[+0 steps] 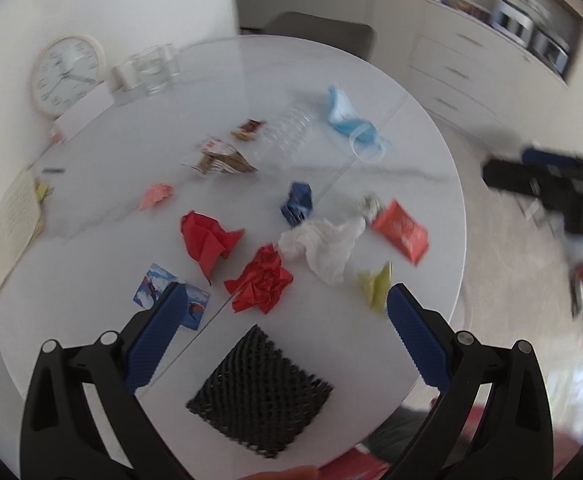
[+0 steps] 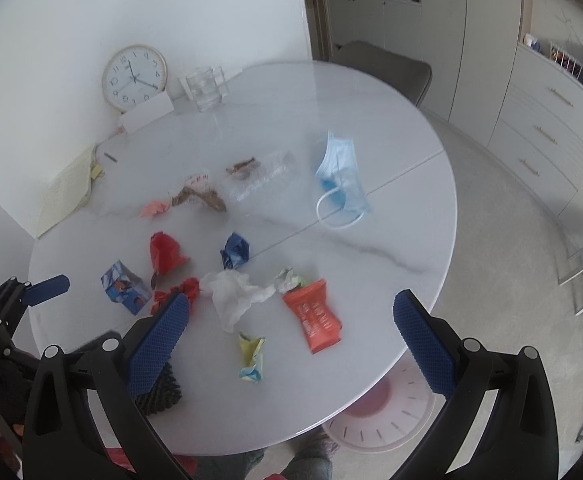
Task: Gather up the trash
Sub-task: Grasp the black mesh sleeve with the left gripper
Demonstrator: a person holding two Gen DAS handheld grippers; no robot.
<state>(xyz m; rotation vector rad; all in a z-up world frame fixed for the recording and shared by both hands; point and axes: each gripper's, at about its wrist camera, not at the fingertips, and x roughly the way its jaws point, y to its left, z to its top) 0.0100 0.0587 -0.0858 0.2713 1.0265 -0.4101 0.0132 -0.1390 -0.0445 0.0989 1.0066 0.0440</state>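
Note:
Trash lies scattered on a round white table (image 1: 91,208). In the left wrist view: a black foam net (image 1: 259,394) nearest, red crumpled paper (image 1: 261,280), a second red paper (image 1: 207,238), a white tissue (image 1: 323,246), an orange packet (image 1: 401,234), a blue wrapper (image 1: 297,203) and a blue face mask (image 1: 345,118). My left gripper (image 1: 283,310) is open and empty above the net. My right gripper (image 2: 291,314) is open and empty above the tissue (image 2: 235,294), orange packet (image 2: 317,316) and yellow wrapper (image 2: 251,356). It also shows at the right in the left wrist view (image 1: 547,184).
A clock (image 2: 134,77), glasses (image 2: 205,88) and a notepad (image 2: 65,196) stand at the table's (image 2: 371,152) far side. A pinkish-white bin (image 2: 387,412) sits on the floor under the table's near edge. A chair (image 2: 383,68) and cabinets (image 2: 547,128) lie beyond.

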